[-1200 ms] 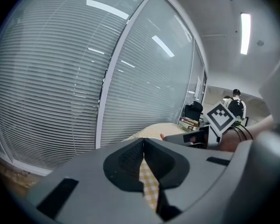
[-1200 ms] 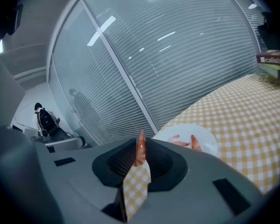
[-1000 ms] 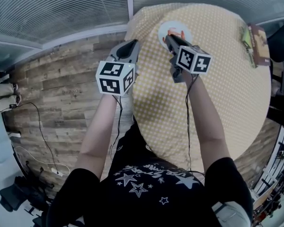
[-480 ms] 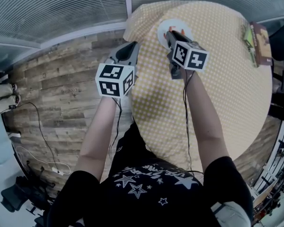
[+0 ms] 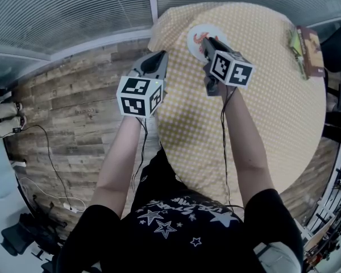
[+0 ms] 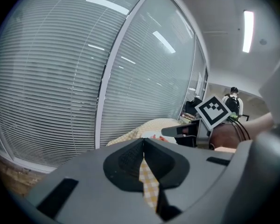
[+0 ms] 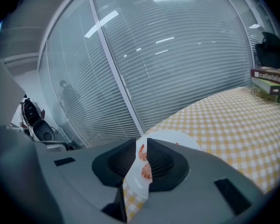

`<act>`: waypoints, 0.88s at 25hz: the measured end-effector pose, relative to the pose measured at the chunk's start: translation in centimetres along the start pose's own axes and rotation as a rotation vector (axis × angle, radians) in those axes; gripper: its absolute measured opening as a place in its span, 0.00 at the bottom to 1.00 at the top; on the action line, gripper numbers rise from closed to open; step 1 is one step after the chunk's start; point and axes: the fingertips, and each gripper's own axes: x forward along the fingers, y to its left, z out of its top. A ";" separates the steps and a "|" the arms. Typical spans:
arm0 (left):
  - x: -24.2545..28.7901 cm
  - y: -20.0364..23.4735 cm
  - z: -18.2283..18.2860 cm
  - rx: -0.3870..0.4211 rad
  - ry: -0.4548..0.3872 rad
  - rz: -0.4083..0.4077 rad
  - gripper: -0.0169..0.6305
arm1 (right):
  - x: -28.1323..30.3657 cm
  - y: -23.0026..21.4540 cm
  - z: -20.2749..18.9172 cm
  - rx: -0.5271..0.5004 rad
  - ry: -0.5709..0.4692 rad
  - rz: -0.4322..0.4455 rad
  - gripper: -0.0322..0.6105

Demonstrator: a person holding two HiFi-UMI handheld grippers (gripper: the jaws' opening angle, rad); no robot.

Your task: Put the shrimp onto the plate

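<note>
Bright ceiling strips glare on blinds — sharp, heavy fisheye edges.

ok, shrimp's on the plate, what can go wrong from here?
1. Right claw hangs barely open just over the orange shrimp on the round white plate; withdrawing could drag one off.
2. That plate sits near the edge of the yellow checked tablecloth, so a bump might slide it off.

One table (image 5: 273,95). One plate (image 7: 179,136) at its far edge, with at least two shrimp (image 7: 142,153) counted on it. Two books (image 7: 269,80), stacked at the far right. Two grippers, a left gripper (image 6: 142,143) and a right gripper (image 7: 140,143), with one marker cube each.
</note>
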 end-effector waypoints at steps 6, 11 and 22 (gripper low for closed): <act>-0.8 -0.6 0.8 0.010 -0.012 0.002 0.04 | -2.7 -0.7 0.0 0.033 -0.038 -0.019 0.16; -2.1 -2.2 1.9 0.033 -0.036 0.002 0.04 | -5.5 0.0 0.0 0.051 -0.060 0.009 0.16; -6.2 -6.9 1.4 0.076 -0.039 0.015 0.04 | -11.9 2.6 -0.9 0.084 -0.101 0.117 0.16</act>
